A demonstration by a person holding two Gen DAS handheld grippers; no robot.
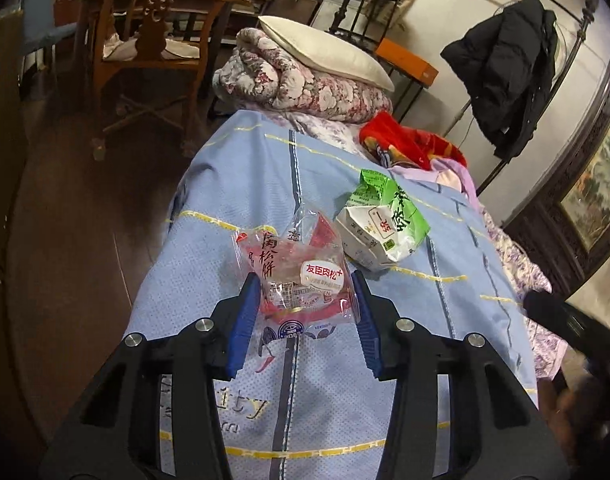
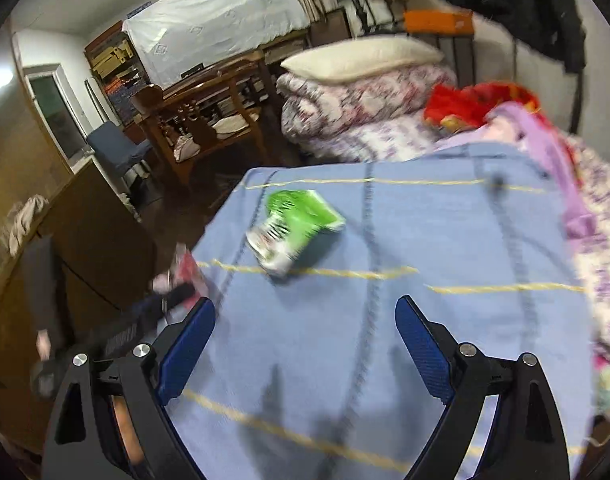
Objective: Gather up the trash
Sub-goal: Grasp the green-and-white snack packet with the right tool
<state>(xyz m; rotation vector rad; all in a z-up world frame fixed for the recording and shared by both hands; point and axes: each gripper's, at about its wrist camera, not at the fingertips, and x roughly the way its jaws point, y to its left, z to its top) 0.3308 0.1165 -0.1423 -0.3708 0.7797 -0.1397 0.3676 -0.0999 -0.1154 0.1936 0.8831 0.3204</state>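
A clear and red snack wrapper [image 1: 301, 268] sits between the blue pads of my left gripper [image 1: 305, 280], which is shut on it just above the blue sheet [image 1: 425, 312]. A green and white crumpled packet [image 1: 381, 224] lies on the sheet just beyond and right of it. In the blurred right wrist view the green packet [image 2: 293, 228] lies on the sheet [image 2: 425, 240], well ahead of my right gripper [image 2: 305, 312], which is open and empty. The left gripper with the red wrapper [image 2: 189, 276] shows at the left bed edge.
A folded floral quilt [image 1: 305, 84] with a pillow [image 1: 325, 52] lies at the bed's far end. Red cloth [image 1: 409, 144] and lilac cloth [image 1: 453, 172] lie at the right. A wooden chair [image 1: 145, 52] stands on the dark floor at left. A black coat [image 1: 505, 68] hangs at right.
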